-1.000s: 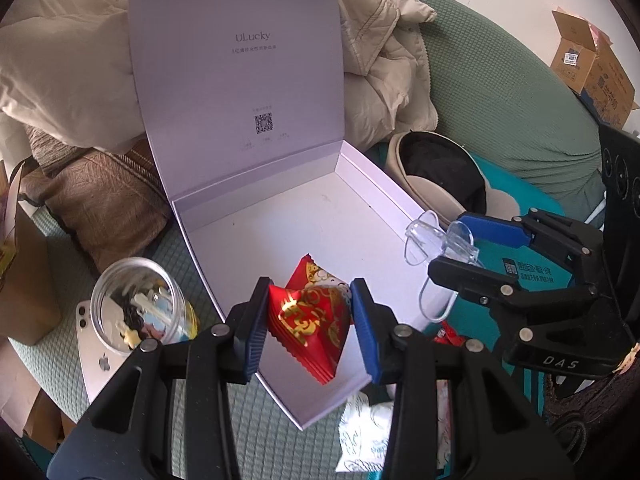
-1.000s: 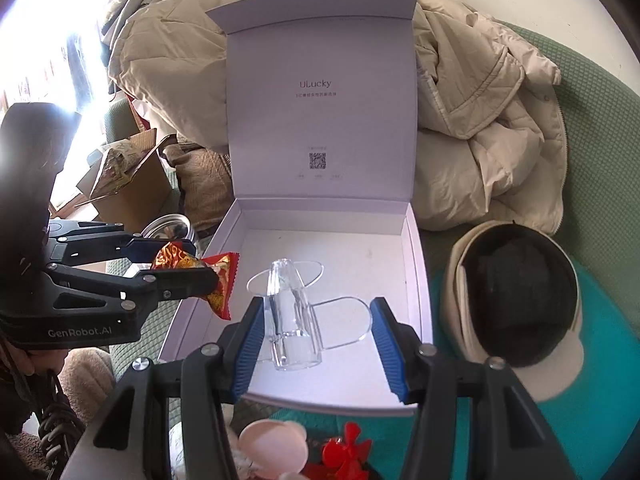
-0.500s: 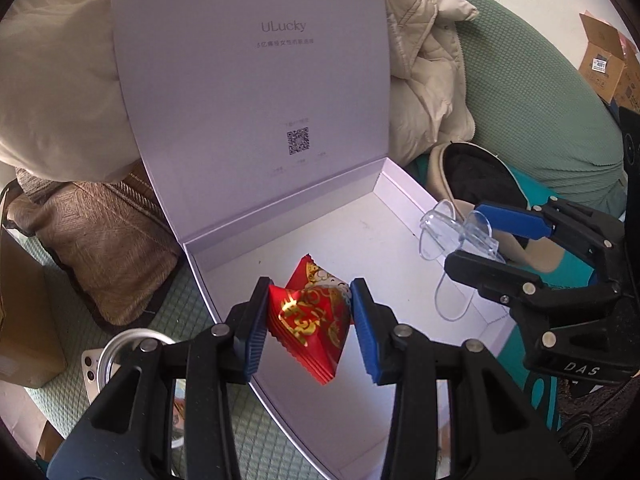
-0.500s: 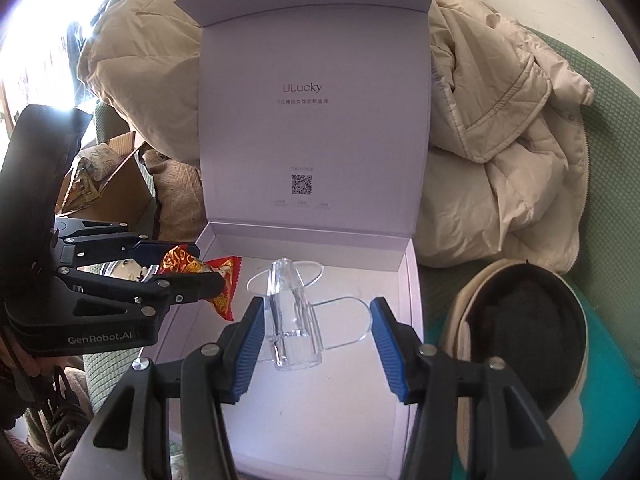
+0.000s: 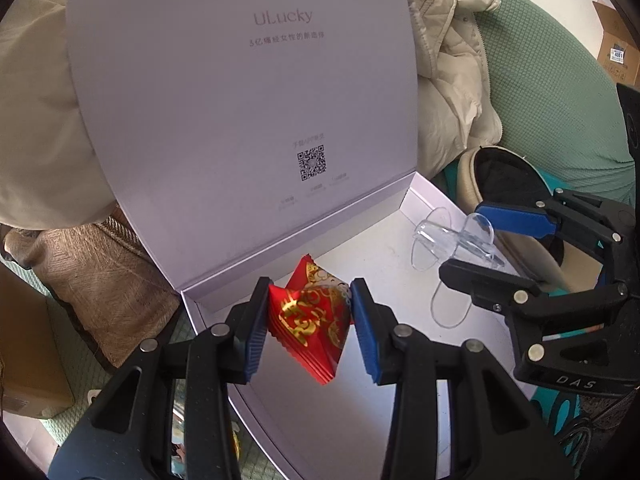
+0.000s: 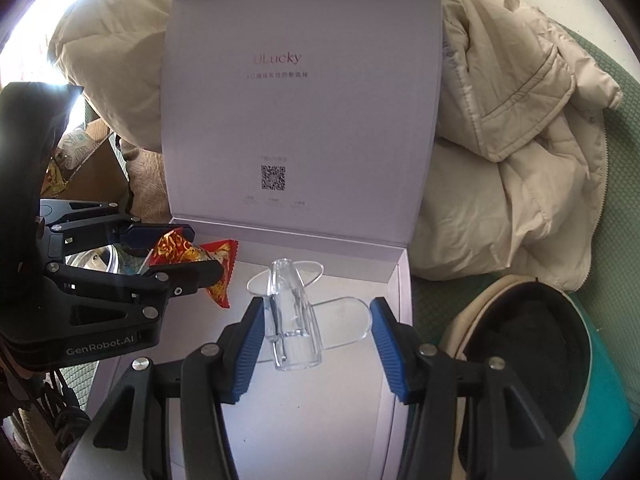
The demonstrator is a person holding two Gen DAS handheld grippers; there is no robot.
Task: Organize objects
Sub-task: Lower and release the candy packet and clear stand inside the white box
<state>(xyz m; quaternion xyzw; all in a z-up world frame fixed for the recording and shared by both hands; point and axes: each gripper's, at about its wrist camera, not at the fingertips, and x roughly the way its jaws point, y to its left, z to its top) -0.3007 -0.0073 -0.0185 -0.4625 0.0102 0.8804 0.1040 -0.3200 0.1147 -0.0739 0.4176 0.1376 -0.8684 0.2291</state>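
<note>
My left gripper is shut on a red and gold snack packet, which hangs over the left rear part of the open pale lilac box. In the right wrist view the same gripper and packet show at the left. A clear plastic stand, a tube with flat round plates, sits between the blue pads of my right gripper, which is shut on it just above the box floor. The left wrist view shows this gripper and the stand at the right. The box lid stands upright behind.
A beige down jacket is piled behind and to the right of the box. An open beige case with black lining lies right of it on the green cover. A brown cushion and a glass jar are at the left.
Both grippers have moved forward and a little down, deeper over the box toward its upright lid. Each keeps its hold. The jar and phone slid out of the left wrist view.
</note>
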